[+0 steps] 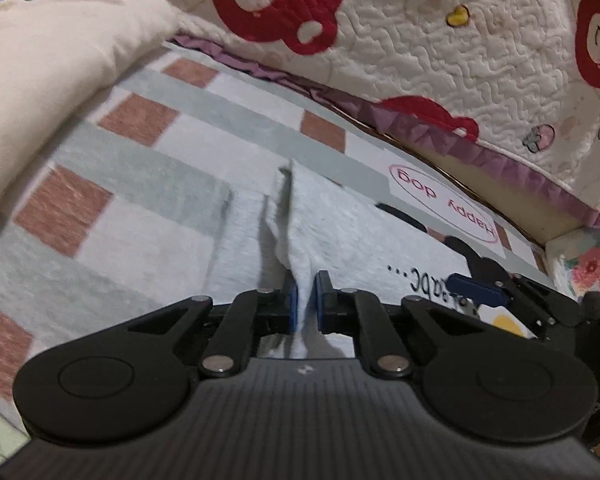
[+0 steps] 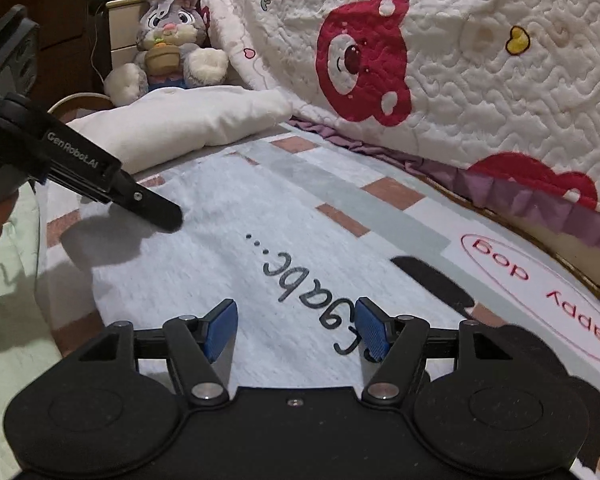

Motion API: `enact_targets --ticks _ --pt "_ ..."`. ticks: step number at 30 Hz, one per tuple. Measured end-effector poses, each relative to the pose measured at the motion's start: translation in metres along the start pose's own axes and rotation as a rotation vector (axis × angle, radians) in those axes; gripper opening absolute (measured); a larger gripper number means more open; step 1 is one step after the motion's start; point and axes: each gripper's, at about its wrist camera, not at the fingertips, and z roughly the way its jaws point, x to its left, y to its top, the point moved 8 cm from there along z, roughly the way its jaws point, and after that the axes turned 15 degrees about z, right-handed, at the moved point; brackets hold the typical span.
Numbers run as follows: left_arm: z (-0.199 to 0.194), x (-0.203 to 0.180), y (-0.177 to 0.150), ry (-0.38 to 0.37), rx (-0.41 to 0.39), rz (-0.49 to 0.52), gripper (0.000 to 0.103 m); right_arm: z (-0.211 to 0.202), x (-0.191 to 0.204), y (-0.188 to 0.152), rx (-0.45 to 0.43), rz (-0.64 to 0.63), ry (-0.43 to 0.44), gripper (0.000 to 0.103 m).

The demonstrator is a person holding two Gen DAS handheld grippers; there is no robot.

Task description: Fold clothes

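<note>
A light grey garment with dark handwritten lettering lies spread on a checked blanket. My left gripper is shut on a raised ridge of that garment, pinching the fabric between its blue pads. The same gripper appears in the right wrist view as a black arm reaching down onto the cloth's far left edge. Over the near part of the garment, by the lettering, my right gripper stands open with nothing between its fingers. It also shows at the right edge of the left wrist view, a blue pad above the print.
The checked blanket with a "Happy dog" oval covers the bed. A quilted white cover with red bears rises along the far and right side. A cream pillow and a plush rabbit lie at the far left. Pale green cloth lies at left.
</note>
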Motion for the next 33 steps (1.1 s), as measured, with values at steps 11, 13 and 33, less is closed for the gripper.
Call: enact_targets --ticks 11,13,33 --pt "0.013 0.024 0.005 0.066 -0.004 -0.013 0.007 0.045 0.017 0.006 0.11 0.031 0.026 0.075" --pt "0.023 0.016 0.006 0.077 0.01 0.035 0.023 0.046 0.022 0.005 0.11 0.031 0.032 0.075" --pt "0.038 -0.004 0.028 0.022 -0.058 0.102 0.06 -0.098 -0.029 -0.06 -0.019 0.055 -0.06 0.072"
